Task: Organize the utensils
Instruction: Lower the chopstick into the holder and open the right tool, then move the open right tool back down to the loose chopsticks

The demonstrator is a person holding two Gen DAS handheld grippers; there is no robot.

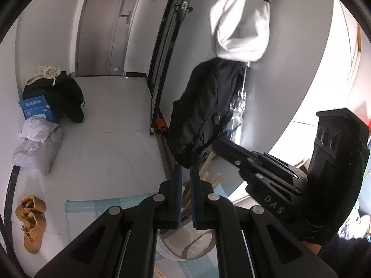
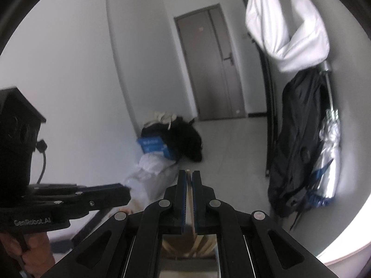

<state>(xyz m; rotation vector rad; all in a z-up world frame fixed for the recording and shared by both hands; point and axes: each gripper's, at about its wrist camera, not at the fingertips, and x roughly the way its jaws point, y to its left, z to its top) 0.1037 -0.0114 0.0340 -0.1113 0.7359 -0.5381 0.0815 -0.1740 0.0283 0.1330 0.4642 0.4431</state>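
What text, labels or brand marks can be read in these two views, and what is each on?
"DAS": embossed on the right gripper body, left wrist view.
"GenRobot.AI": printed on the left gripper body, right wrist view.
Blue box: white Chinese characters, too small to read reliably.
Door stickers: unreadable.

I see a grey-brown door (image 1: pixel 109 30) at the far end, closed, set in plain white walls. Pale tiled floor (image 1: pixel 111 143) runs up to the door. Left of the door, by the wall: a black bag (image 1: pixel 67 97) with cream cloth (image 1: pixel 46 71) on top, a blue box (image 1: pixel 37 110), grey parcels (image 1: pixel 37 148). Nearer than the parcels, tan boots (image 1: pixel 31 220). Right of the door, a black sliding frame (image 1: pixel 162 69), then a white garment (image 1: pixel 241 25) hanging above a dark jacket (image 1: pixel 204 115) and a silvery umbrella (image 2: pixel 329 162). Strong daylight far right of the door.
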